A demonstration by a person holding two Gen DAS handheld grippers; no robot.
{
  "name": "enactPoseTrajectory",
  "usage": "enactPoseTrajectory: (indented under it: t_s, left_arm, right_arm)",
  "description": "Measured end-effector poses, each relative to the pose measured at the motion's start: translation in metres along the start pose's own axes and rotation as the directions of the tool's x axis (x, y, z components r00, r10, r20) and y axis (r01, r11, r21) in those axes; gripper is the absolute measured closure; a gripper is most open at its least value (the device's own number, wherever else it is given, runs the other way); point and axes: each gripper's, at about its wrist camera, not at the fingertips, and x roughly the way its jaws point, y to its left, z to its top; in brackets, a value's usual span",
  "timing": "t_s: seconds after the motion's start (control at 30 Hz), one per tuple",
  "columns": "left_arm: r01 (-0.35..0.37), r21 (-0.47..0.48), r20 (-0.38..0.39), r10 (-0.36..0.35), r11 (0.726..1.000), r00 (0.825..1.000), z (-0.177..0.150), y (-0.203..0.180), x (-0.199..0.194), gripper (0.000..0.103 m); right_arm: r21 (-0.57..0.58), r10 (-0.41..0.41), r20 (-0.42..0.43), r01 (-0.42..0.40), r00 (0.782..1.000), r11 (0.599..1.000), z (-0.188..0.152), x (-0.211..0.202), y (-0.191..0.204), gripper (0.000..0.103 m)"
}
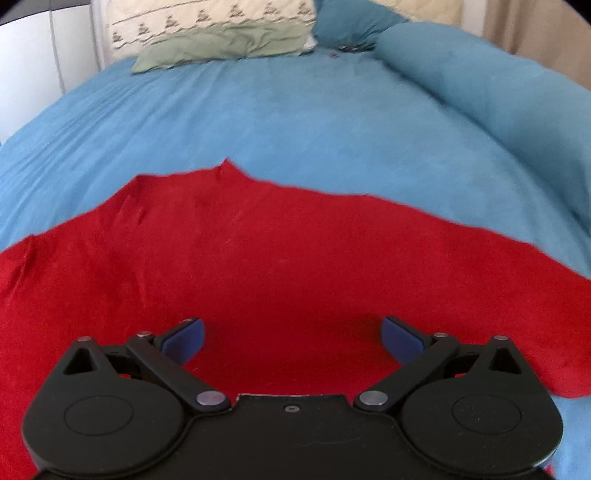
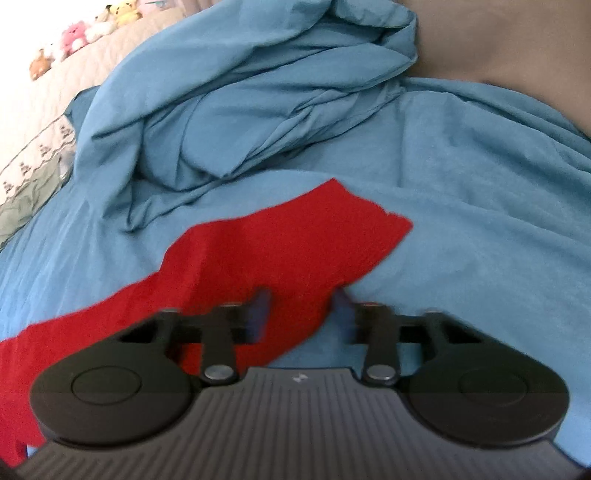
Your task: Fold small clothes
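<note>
A red garment (image 1: 258, 258) lies spread on the blue bed sheet (image 1: 295, 118). My left gripper (image 1: 291, 338) is open wide, its blue pads (image 1: 184, 339) just above the middle of the red cloth, holding nothing. In the right wrist view a narrow part of the same red garment (image 2: 280, 243) runs from the lower left toward a squared end at the right. My right gripper (image 2: 301, 306) is open, its jaws on either side of the red cloth's lower edge; the frame is blurred there and I see no grip.
A bunched blue blanket (image 2: 258, 92) lies beyond the red cloth, and it also shows at the right in the left wrist view (image 1: 480, 81). A green and cream pillow (image 1: 221, 40) lies at the bed head. Plush toys (image 2: 96, 29) sit at the far left.
</note>
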Motion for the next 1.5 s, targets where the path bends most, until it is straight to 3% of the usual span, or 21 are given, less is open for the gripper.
enactPoseTrajectory:
  t_s: [0.03, 0.2, 0.33, 0.43, 0.57, 0.7, 0.77, 0.83, 0.97, 1.1, 1.17, 1.2, 1.23, 1.3, 1.43, 1.5]
  left_arm:
    - [-0.004, -0.008, -0.004, 0.004, 1.0, 1.0, -0.001, 0.002, 0.003, 0.0]
    - [-0.001, 0.022, -0.001, 0.001, 1.0, 1.0, -0.001, 0.01, 0.0, 0.0]
    - [0.003, 0.028, 0.054, -0.004, 1.0, 0.999, 0.002, 0.022, -0.022, 0.0]
    - [0.027, -0.007, 0.066, -0.026, 1.0, 0.997, 0.01, 0.048, -0.042, 0.0]
    - [0.012, -0.015, 0.125, -0.011, 1.0, 0.992, 0.009, 0.098, -0.073, 0.0]
    - [-0.081, -0.048, 0.14, 0.087, 0.996, 0.986, 0.0, 0.151, -0.091, 0.0]
    - [-0.139, -0.076, 0.14, 0.148, 0.987, 0.979, -0.009, 0.175, -0.094, 0.0]
    - [-0.158, -0.106, 0.112, 0.17, 0.982, 0.979, -0.016, 0.194, -0.092, 0.0]
    - [-0.106, -0.185, 0.071, 0.121, 0.977, 0.99, -0.034, 0.226, -0.092, 0.0]
    - [-0.06, -0.213, 0.066, 0.076, 0.975, 0.995, -0.04, 0.227, -0.095, 0.0]
    - [-0.044, -0.2, 0.066, 0.058, 0.979, 0.996, -0.037, 0.22, -0.095, 0.0]
    - [-0.034, -0.183, 0.067, 0.047, 0.982, 0.997, -0.035, 0.213, -0.096, 0.0]
    - [-0.023, -0.166, 0.069, 0.034, 0.986, 0.997, -0.028, 0.205, -0.092, 0.0]
    - [0.019, -0.126, 0.046, -0.013, 0.992, 0.999, -0.023, 0.189, -0.084, 0.0]
    - [0.096, -0.169, -0.038, -0.103, 0.981, 0.994, -0.025, 0.175, -0.058, 0.002]
    - [0.107, -0.208, -0.052, -0.12, 0.972, 0.991, -0.031, 0.174, -0.051, 0.011]
  right_arm:
    - [0.0, 0.003, -0.001, -0.003, 1.0, 1.0, 0.002, 0.001, 0.002, 0.08]
    - [-0.081, 0.028, 0.019, -0.026, 0.999, 0.996, 0.014, -0.013, 0.027, 0.081]
    - [-0.155, 0.169, 0.055, -0.159, 0.984, 0.975, 0.031, -0.044, 0.076, 0.081]
    - [-0.21, 0.303, 0.053, -0.286, 0.952, 0.935, 0.037, -0.068, 0.135, 0.081]
    - [-0.288, 0.496, -0.005, -0.476, 0.869, 0.831, 0.017, -0.098, 0.238, 0.081]
    - [-0.355, 0.653, -0.133, -0.651, 0.746, 0.671, -0.05, -0.117, 0.339, 0.081]
    - [-0.408, 0.67, -0.211, -0.687, 0.712, 0.602, -0.1, -0.12, 0.377, 0.082]
    - [-0.454, 0.658, -0.29, -0.705, 0.695, 0.544, -0.149, -0.119, 0.401, 0.082]
    - [-0.546, 0.604, -0.391, -0.703, 0.694, 0.455, -0.226, -0.114, 0.418, 0.082]
    - [-0.543, 0.592, -0.441, -0.726, 0.674, 0.422, -0.244, -0.106, 0.402, 0.077]
    - [-0.524, 0.599, -0.463, -0.746, 0.654, 0.41, -0.242, -0.111, 0.395, 0.061]
    - [-0.513, 0.608, -0.467, -0.757, 0.642, 0.405, -0.237, -0.111, 0.389, 0.04]
    - [-0.516, 0.62, -0.453, -0.756, 0.64, 0.403, -0.229, -0.111, 0.385, 0.026]
    - [-0.554, 0.629, -0.397, -0.721, 0.668, 0.416, -0.215, -0.121, 0.377, 0.014]
    - [-0.555, 0.606, -0.394, -0.704, 0.692, 0.443, -0.188, -0.116, 0.343, 0.011]
    - [-0.545, 0.583, -0.393, -0.691, 0.711, 0.475, -0.181, -0.11, 0.319, 0.01]
